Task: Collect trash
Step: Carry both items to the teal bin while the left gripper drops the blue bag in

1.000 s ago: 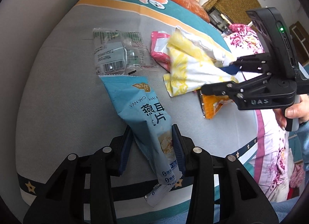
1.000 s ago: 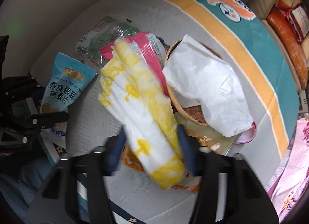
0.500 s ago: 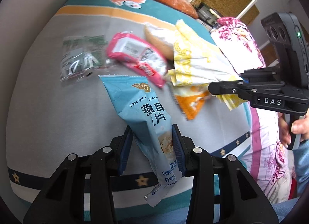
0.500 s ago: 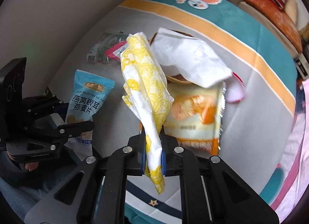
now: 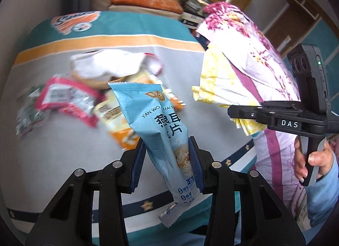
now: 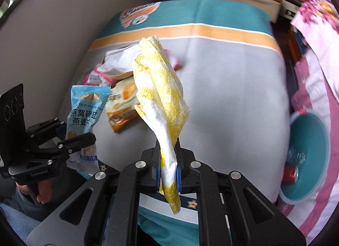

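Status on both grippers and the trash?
Left hand-held gripper shut on blue snack bag. Right shut on yellow napkin. Wrappers remain.

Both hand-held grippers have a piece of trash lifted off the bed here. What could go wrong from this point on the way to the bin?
1. The right hand-held gripper pinches the yellow-patterned tissue only near its lower end; thin paper could tear or slip out.
2. The left hand-held gripper holds the blue snack packet by its narrow lower part, so the smooth film may slide free.
3. The teal bin sits low beside the bed edge; a release from up here could miss it.
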Tool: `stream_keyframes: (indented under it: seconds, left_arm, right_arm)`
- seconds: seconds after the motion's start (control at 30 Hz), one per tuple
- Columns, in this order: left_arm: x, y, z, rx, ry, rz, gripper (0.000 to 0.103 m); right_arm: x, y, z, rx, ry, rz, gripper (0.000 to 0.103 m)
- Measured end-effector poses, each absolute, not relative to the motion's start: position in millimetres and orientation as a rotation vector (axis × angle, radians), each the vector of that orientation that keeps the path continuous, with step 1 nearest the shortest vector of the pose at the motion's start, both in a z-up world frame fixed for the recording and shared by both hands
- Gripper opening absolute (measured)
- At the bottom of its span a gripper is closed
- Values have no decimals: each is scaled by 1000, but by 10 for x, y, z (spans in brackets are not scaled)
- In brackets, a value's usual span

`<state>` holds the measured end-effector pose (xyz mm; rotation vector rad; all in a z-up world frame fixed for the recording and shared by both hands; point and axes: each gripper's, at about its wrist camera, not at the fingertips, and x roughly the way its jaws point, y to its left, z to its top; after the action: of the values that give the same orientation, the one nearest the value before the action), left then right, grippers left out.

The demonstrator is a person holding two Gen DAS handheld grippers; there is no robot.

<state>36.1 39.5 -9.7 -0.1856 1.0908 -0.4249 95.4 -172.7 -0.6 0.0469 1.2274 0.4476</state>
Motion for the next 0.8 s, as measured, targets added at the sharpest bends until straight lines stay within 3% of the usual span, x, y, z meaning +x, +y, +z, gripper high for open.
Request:
stream_keyframes:
  seconds: [0.8]
  left_arm:
    - [937,-2338,-94,67,1129,-693,41]
  right_arm:
    - [357,-4288,44,391,1031,42,11]
